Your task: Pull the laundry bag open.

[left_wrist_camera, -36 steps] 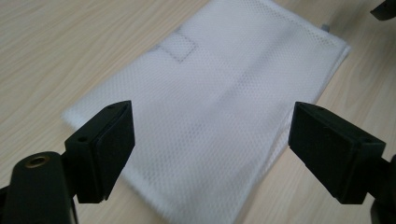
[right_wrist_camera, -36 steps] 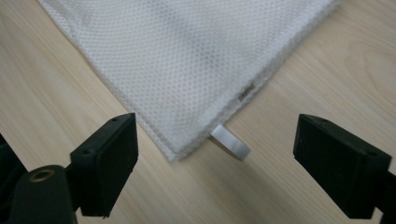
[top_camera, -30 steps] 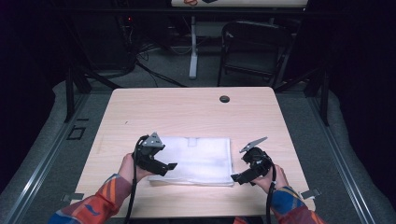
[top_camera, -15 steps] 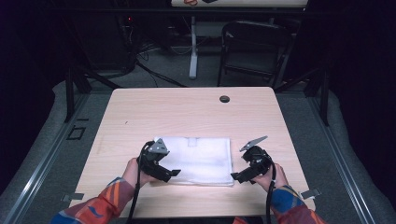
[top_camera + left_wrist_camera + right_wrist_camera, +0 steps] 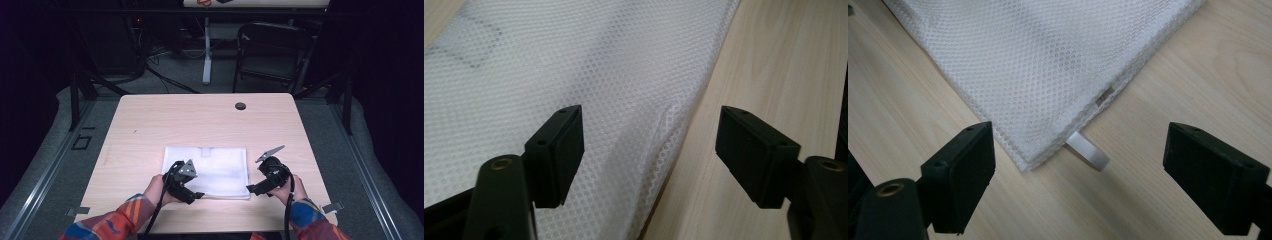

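Wooden and pale, the counter [image 5: 150, 125] carried a folded white mesh bag [image 5: 212, 167] near its front edge. Left tongs [image 5: 192, 195] straddled the bag's near left edge, jaws just narrowing but still apart, gripping nothing. Right tongs [image 5: 252, 189] framed the near right corner, likewise closing, around a small grey tab [image 5: 1088, 150].

No legible text, brand or number. Mesh cloth [image 5: 1048, 65] carries a small grey edge tag [image 5: 1104, 96]; its marks are too small to read.
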